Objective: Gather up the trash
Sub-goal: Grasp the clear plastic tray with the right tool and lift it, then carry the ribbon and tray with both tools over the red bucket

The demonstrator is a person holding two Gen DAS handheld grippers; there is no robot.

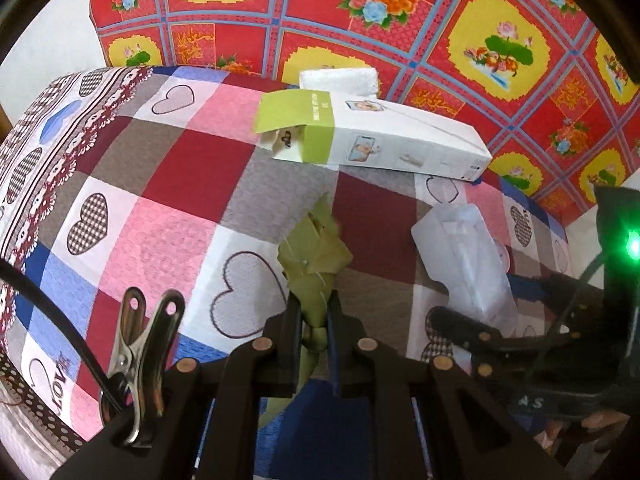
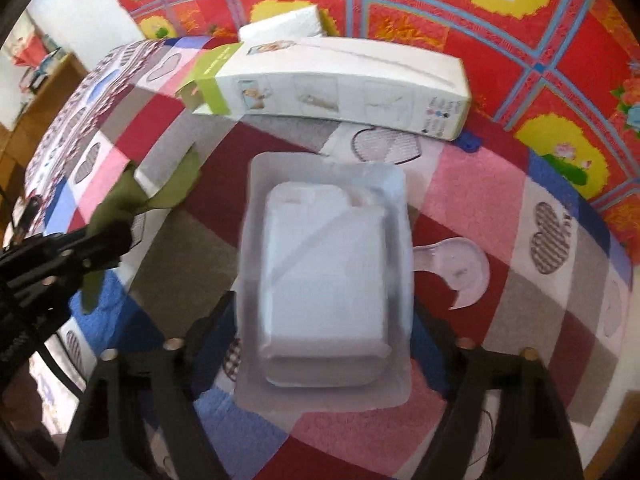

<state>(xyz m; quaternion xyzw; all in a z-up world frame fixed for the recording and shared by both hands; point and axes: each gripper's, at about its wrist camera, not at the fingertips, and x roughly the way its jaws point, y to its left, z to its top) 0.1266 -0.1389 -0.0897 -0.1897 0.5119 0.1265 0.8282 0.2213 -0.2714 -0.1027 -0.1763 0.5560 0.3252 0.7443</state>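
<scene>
Crumpled green wrapper (image 1: 314, 256) clenched in the left hand-held gripper (image 1: 314, 320), clear plastic blister tray (image 2: 326, 280) straddled by the released right hand-held gripper (image 2: 324, 320), white-and-green carton (image 2: 332, 84) laid behind on the patchwork bedspread (image 1: 160, 200).

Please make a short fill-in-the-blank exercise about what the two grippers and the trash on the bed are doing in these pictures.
1. The left gripper is shut on a crumpled ____ wrapper.
2. The right gripper has its fingers on either side of a clear ____ tray.
3. The long white box has an open flap colored ____.

Missing words: green; plastic; green
</scene>
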